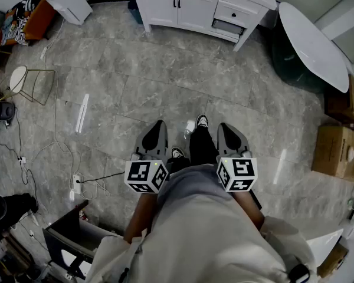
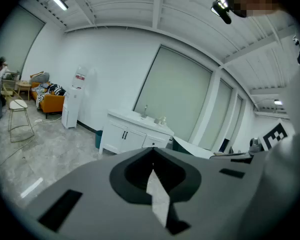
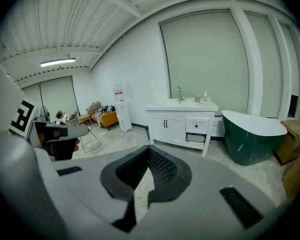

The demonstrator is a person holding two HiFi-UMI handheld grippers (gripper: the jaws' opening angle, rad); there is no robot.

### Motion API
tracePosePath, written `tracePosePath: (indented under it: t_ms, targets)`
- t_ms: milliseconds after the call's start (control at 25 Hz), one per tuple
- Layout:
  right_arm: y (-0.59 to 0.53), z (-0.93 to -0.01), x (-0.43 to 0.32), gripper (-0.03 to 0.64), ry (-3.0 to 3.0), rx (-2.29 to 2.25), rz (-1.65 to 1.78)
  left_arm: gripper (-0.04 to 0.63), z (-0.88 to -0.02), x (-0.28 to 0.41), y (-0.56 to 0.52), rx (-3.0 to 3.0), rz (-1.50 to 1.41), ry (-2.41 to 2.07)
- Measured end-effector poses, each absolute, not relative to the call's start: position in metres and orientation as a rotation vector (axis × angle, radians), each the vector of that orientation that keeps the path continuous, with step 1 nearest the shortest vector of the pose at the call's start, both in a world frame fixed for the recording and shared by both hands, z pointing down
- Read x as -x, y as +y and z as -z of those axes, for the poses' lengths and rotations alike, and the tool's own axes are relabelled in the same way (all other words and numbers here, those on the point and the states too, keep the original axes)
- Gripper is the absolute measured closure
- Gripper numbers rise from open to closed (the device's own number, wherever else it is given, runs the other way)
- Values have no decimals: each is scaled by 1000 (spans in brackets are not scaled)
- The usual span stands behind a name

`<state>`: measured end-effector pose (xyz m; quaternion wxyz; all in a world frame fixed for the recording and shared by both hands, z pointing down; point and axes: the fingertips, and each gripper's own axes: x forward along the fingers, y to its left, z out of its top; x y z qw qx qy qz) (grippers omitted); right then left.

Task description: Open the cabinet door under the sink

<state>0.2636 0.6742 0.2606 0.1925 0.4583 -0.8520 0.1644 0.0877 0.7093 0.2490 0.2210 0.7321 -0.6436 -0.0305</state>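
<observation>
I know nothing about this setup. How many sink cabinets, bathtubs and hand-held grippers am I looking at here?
White sink cabinet with black door handles: 1
Dark green bathtub with white rim: 1
Hand-held grippers, left and right: 2
Total: 4

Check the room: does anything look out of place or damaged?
Mostly tidy. On the white vanity, the lower right drawer shows a dark gap, as if ajar or missing its front; the doors sit shut. A power strip lies loose on the floor.
</observation>
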Motion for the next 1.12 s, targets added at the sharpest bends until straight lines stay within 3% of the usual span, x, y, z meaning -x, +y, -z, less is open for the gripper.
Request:
tracePosePath:
  t_ms: [640, 1120]
  targets:
    - [694, -232, -250, 607, -2478, -1232, -453, 597, -250, -68, 734, -2069, -21, -1695]
    - [603, -233, -228, 607, -2545, -1286, -428, 595, -263, -65, 662, -2128, -132, -1597]
